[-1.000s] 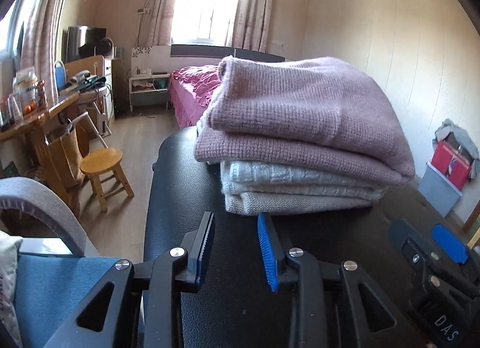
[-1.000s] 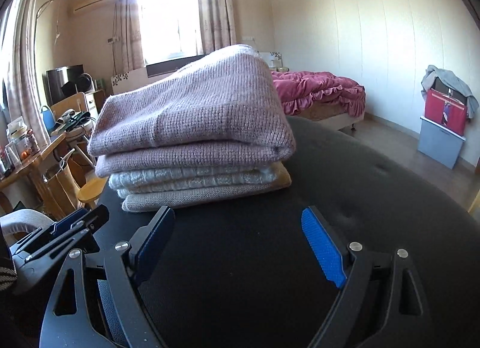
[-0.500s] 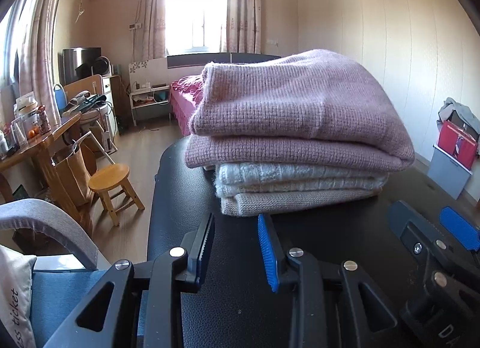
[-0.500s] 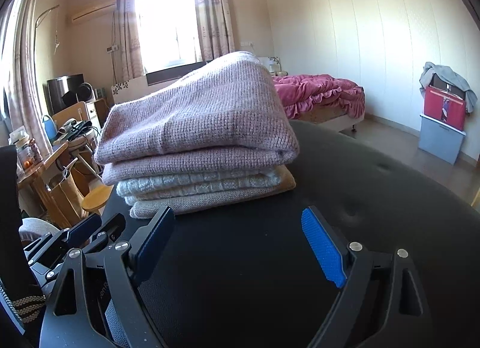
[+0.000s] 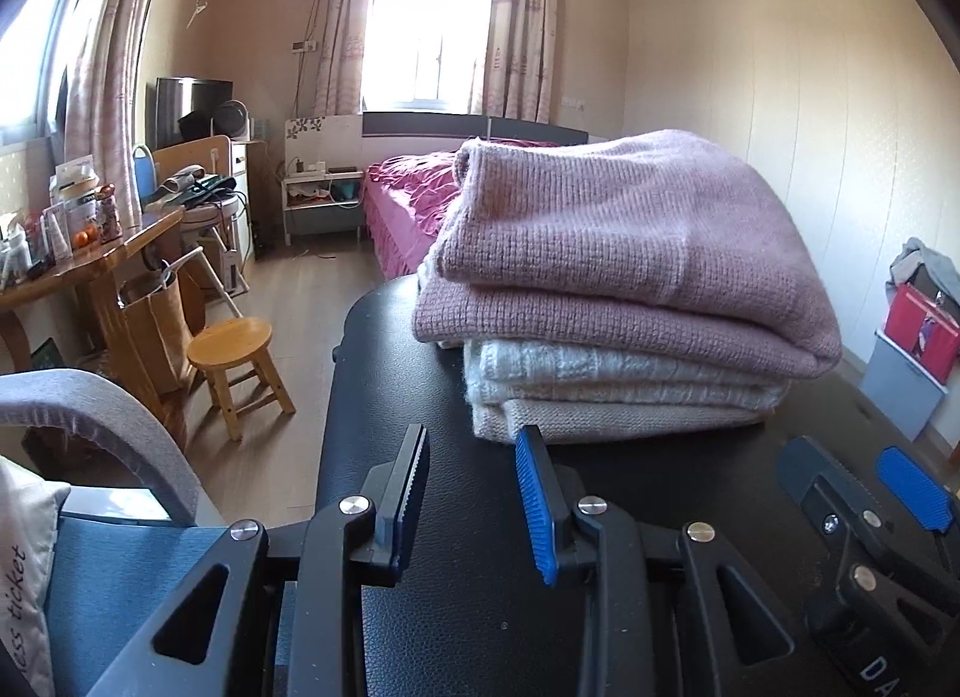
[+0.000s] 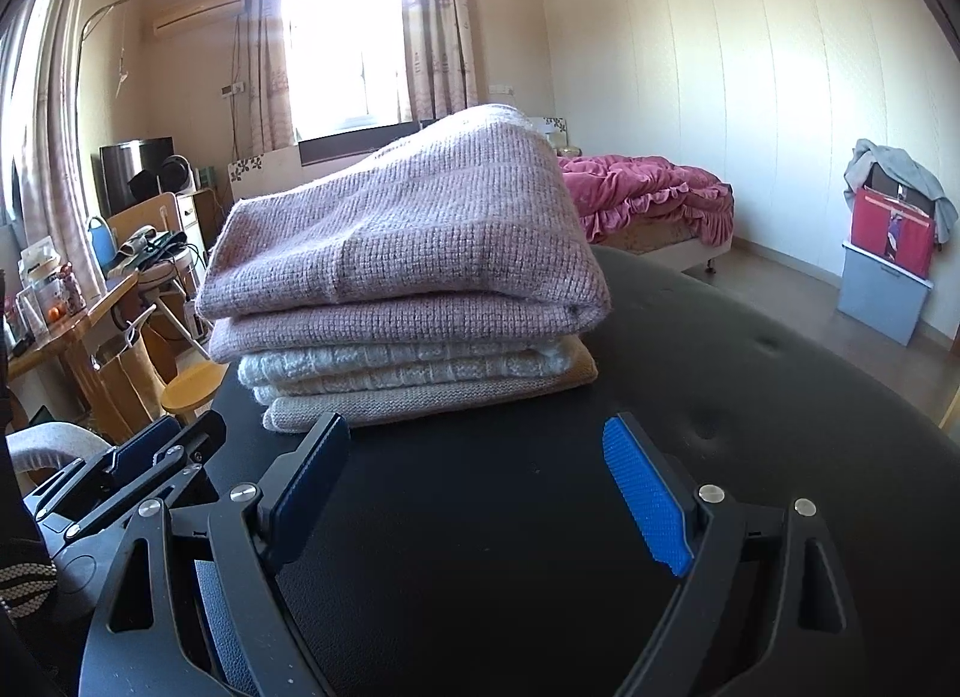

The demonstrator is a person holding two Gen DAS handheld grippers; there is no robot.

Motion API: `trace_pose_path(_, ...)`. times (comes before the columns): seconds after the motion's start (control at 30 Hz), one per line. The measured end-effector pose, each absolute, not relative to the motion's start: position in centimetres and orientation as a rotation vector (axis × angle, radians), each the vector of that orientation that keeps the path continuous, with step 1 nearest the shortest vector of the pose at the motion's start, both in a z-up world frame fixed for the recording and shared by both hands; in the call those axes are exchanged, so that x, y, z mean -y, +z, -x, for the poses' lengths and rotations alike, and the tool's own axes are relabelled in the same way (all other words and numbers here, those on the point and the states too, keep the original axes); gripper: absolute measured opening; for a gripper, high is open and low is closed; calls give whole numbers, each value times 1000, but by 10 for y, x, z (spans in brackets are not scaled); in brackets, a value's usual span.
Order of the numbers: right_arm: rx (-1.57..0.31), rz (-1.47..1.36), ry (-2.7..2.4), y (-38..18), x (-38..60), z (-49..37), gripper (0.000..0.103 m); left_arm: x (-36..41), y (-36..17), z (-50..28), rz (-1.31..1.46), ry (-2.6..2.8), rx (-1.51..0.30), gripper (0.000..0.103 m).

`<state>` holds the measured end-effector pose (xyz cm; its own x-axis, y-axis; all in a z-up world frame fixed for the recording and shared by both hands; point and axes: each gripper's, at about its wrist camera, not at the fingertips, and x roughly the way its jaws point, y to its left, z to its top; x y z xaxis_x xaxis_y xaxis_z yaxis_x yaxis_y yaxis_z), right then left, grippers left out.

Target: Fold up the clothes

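**Knitwear stacked, both grippers waiting short of it**

Knitted wool makes up the whole job here: a pink sweater (image 5: 630,253) lies folded on top of a white cable-knit (image 5: 600,373), which sits on a beige knit (image 5: 600,418), all three squared into one pile on the black padded table (image 5: 480,625).

Starting at the left, a wooden stool (image 5: 231,346) stands on the floor at about nine o'clock from the pile, well clear of the work. Next comes the left gripper (image 5: 474,493), its jaws partly apart with nothing between them. The pile's near left corner lies at about one o'clock from it, just beyond the blue pad, near but apparently not touching; the fisheye bend makes that gap hard to judge.

Further right, the right gripper (image 6: 474,487) has its jaws spread wide and empty over bare table. From it the pile sits at about eleven to twelve o'clock, a little way off. The magenta bed (image 6: 648,199) is far behind at one o'clock.

The pile's long axis runs across both views, side to side, with its folded edges facing the grippers. The left gripper looks the nearer of the two. Judging by how neatly everything lies, the folding seems finished or nearly so; any coming move would be a reach forward to the near edge.
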<state>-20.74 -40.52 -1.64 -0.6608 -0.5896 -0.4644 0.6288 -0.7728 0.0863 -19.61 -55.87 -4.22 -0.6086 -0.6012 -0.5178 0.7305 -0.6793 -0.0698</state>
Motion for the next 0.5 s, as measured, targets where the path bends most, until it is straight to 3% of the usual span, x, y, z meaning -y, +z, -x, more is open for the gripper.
trace_pose_path(0.5,-87,-650,-2369,-18,403,211,89,552,-41,198,-579,-2288,-316,30)
